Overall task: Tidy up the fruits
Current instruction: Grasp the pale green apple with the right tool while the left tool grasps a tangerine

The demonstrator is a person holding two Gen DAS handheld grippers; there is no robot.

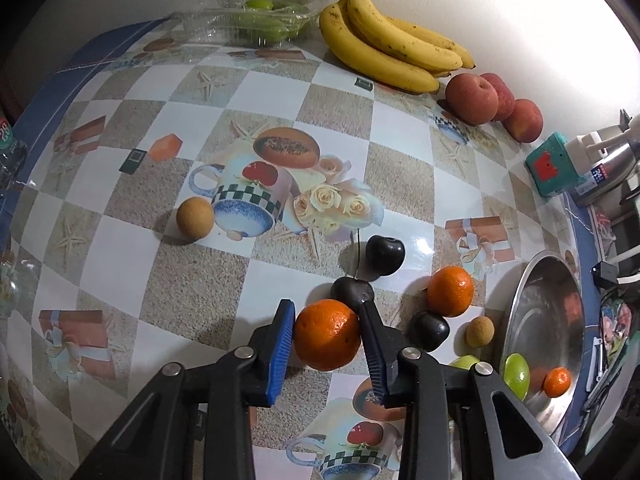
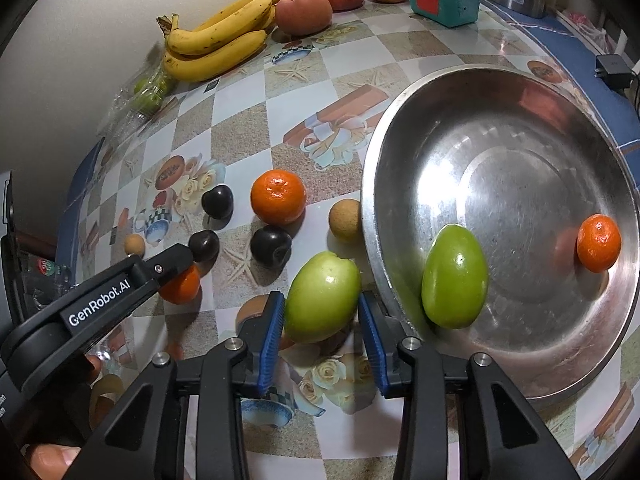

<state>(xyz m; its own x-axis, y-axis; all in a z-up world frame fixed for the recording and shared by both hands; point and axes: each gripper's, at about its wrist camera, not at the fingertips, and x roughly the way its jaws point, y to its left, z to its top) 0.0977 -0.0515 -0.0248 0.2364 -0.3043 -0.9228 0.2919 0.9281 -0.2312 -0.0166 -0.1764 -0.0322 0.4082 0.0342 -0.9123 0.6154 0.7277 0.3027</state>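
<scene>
The left gripper's (image 1: 326, 330) black frame is cutting off the near part of the surface (image 1: 132, 240) in the left wrist view, and it is hiding most of the green fruit (image 1: 464, 361) that is peeking out at its right side. In the right wrist view the left gripper's arm is covering half of the tangerine (image 1: 327, 334) it is grasping; its 2 blue pads are pressing on either side of that fruit, clenched about as wide as the tangerine itself. The right gripper (image 2: 322, 312) is sitting open around the green fruit, with its 2 pads just beside the fruit's flanks; whether they are actually touching it is hard to make out. That green fruit is lying on the surface just left of the steel bowl (image 2: 400, 128). Inside the bowl, a second green fruit (image 2: 455, 276) is resting against the near wall and a small tangerine (image 2: 598, 242) is sitting at the right. A loose tangerine (image 2: 278, 197), 3 dark plums (image 2: 271, 245) and a brown longan (image 2: 345, 219) are lying left of the bowl. Bananas (image 2: 218, 36) and 3 peaches (image 2: 303, 12) are lining the far edge. A clear plastic box (image 1: 248, 20) holding green fruit is blurred at the far left.
</scene>
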